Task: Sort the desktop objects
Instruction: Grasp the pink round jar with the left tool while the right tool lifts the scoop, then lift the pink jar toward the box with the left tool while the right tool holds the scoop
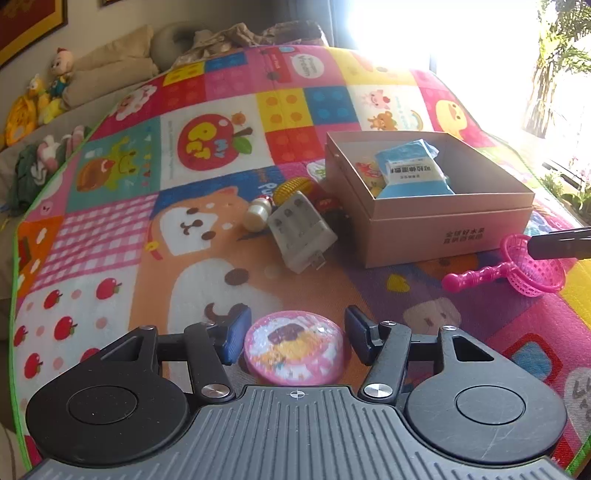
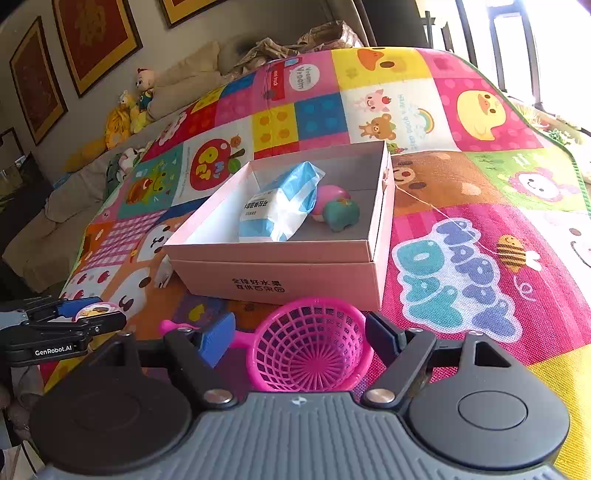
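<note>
Strong daylight pours in from the far right window [image 1: 443,33], blown out to white glare. Colours on the mat [image 2: 461,258] stay vivid. Fisheye bending curves the edges; the far room looks soft.

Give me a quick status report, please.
Left gripper shut on pink disc. Right gripper open around pink strainer. Box ahead, path clear.
</note>
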A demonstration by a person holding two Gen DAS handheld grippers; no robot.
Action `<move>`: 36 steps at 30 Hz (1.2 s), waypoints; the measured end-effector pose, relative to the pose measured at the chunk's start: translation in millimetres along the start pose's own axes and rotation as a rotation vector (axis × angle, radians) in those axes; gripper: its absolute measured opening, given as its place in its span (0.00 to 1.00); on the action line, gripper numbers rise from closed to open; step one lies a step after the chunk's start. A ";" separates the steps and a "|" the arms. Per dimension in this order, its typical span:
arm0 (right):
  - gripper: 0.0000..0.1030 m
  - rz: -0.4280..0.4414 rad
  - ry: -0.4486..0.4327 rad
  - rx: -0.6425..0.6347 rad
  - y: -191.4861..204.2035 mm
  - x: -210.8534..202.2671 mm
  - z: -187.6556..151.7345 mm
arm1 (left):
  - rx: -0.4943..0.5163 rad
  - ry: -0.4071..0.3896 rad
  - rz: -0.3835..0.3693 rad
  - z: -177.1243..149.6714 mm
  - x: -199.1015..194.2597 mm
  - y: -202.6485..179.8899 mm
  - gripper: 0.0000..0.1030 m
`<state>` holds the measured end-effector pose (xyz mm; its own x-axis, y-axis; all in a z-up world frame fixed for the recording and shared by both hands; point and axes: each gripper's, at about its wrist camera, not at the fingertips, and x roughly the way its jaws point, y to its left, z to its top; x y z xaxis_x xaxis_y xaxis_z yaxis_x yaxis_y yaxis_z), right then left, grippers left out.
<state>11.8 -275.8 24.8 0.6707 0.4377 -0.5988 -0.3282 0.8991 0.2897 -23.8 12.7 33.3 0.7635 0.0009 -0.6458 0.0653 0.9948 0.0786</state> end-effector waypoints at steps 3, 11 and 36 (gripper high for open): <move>0.81 0.000 -0.001 -0.013 3.8 -1.5 -0.8 | -0.011 0.014 -0.002 -1.1 5.0 0.9 0.63; 0.90 -0.024 -0.002 -0.031 4.1 -6.1 -4.0 | -0.055 0.048 -0.012 -13.7 9.3 10.0 0.94; 1.00 -0.042 0.021 -0.079 12.6 -3.2 -16.6 | -0.103 0.000 -0.079 -26.5 -0.3 8.1 1.00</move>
<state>-5.6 -265.9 18.0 0.6713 0.3991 -0.6246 -0.3519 0.9132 0.2053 -40.6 23.5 14.0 0.7586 -0.0774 -0.6469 0.0583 0.9970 -0.0509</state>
